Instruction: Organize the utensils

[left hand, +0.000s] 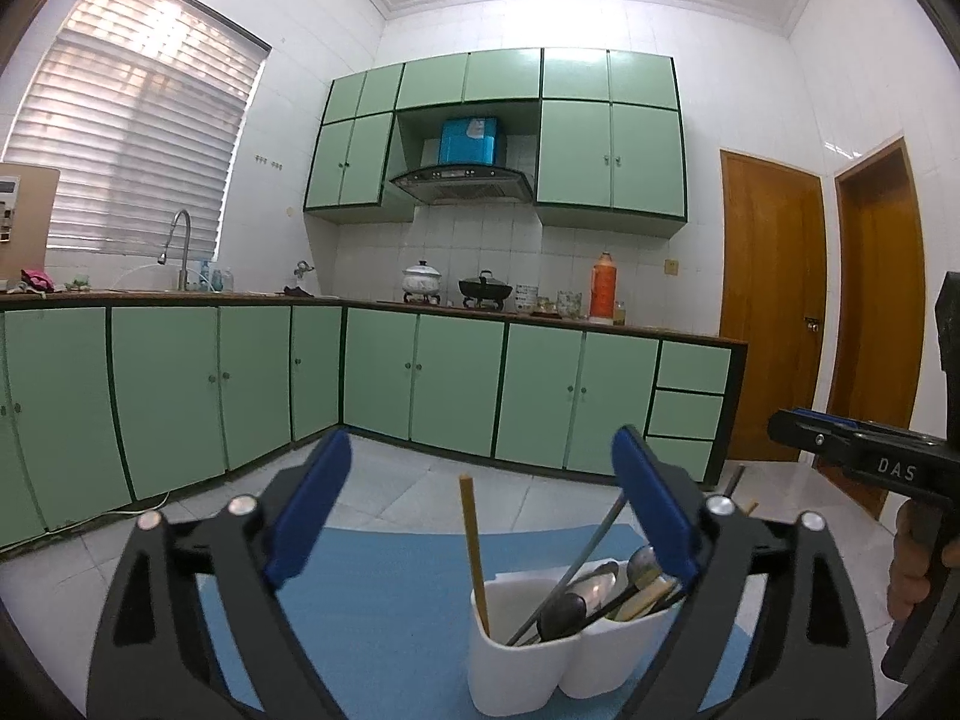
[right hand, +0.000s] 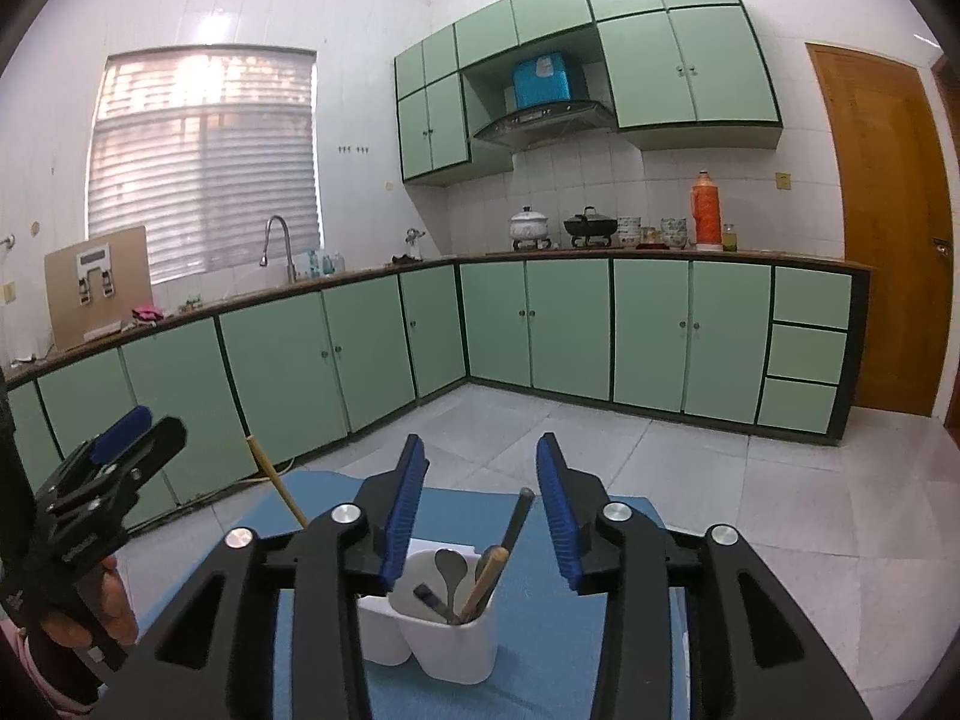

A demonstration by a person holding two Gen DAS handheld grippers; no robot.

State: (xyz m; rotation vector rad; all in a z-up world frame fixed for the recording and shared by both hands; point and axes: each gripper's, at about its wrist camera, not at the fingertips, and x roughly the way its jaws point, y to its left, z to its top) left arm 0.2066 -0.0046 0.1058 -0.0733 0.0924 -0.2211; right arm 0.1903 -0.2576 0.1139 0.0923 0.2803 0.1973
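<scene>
Utensils (right hand: 474,576) stand in the white two-cup holder (right hand: 444,642) on the blue mat (left hand: 384,594). Your left tongs (left hand: 480,504) are spread wide and your right tongs (right hand: 483,504) partly spread, both empty.

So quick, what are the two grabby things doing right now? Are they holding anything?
Left gripper: jaws open wide, holding nothing.
Right gripper: jaws open, holding nothing; the white utensil holder stands below them.
</scene>
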